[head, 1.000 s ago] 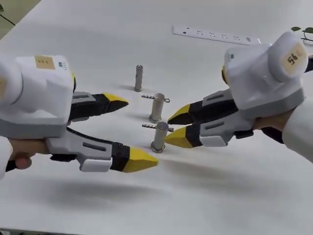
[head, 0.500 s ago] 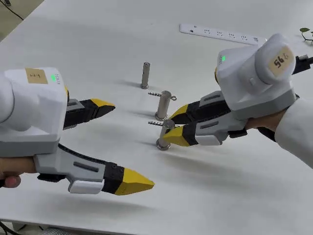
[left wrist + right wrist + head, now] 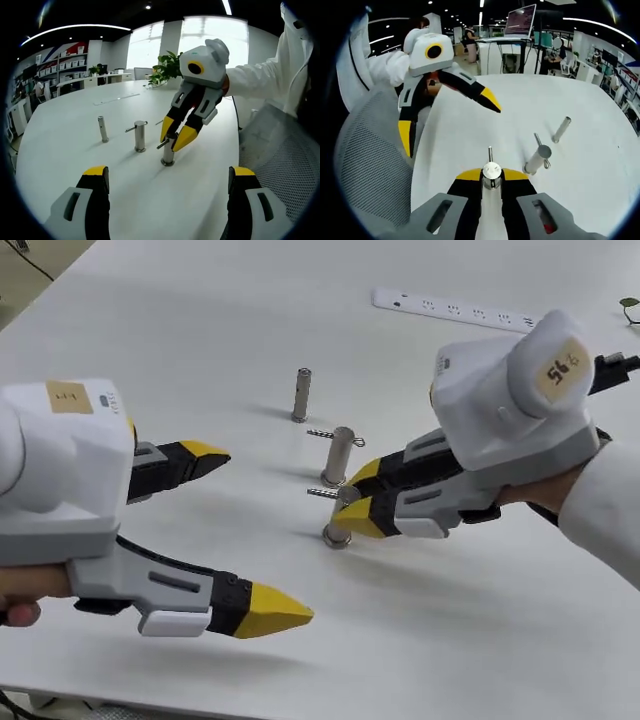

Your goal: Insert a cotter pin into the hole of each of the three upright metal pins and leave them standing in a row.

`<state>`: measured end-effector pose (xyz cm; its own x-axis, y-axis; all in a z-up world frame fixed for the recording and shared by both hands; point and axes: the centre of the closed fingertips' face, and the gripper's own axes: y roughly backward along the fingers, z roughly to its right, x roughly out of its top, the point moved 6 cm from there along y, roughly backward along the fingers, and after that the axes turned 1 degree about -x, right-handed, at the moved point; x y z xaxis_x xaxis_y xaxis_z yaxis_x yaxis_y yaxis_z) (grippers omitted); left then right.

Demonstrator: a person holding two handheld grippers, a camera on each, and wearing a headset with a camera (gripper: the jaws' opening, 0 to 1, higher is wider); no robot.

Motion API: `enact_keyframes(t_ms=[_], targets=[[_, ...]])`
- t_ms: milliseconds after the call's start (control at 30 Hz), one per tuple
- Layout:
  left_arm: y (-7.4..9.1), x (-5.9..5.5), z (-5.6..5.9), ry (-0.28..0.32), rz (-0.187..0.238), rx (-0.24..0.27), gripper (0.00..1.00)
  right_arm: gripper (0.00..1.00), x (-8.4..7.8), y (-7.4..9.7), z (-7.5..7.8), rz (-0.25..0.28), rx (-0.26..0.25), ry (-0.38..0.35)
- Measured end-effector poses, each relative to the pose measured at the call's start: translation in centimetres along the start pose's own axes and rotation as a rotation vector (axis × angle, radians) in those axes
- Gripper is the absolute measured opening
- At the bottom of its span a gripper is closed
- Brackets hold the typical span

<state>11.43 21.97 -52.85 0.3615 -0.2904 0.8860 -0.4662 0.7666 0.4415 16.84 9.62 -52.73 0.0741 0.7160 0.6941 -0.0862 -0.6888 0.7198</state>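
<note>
Three metal pins stand in a row on the white table [image 3: 180, 330]. The far pin [image 3: 301, 395] is bare. The middle pin [image 3: 341, 456] has a cotter pin through its top. So does the near pin [image 3: 337, 524], whose cotter pin [image 3: 322, 493] sticks out to the left. My right gripper [image 3: 355, 496] is shut on the top of the near pin [image 3: 491, 171], one jaw on each side. Off to the left, my left gripper [image 3: 243, 531] stands wide open and holds nothing, well short of the pins [image 3: 168, 152].
A white power strip [image 3: 455, 312] lies at the back right of the table. A grey mesh chair [image 3: 370, 165] stands by the table's edge. Desks, shelves and a potted plant [image 3: 167, 67] are farther off in the room.
My right gripper has moved forward from beside the near pin onto its top. My left gripper has drawn back to the left, away from the pins.
</note>
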Motion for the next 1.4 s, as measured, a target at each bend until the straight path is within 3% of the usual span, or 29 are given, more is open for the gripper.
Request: enact_keyframes(t_ms=[333,767,900,1400], targets=[[0.2,0.1,-0.1,0.014,0.004,0.010,0.99,0.07,-0.2,0.6,0.3,-0.009,0.030,0.094],[-0.1,0.1,-0.1,0.057,0.010,0.028,0.98,0.07,-2.2,4.0,5.1,0.018,0.022,0.111],[-0.1,0.6,-0.1,0.077,0.037,0.030,0.98,0.07,-3.1,4.5,6.8,0.016,0.006,0.124],[0.1,0.2,-0.1,0.091,0.021,0.044,0.98,0.07,-3.9,3.9,8.2,0.006,0.016,0.118]])
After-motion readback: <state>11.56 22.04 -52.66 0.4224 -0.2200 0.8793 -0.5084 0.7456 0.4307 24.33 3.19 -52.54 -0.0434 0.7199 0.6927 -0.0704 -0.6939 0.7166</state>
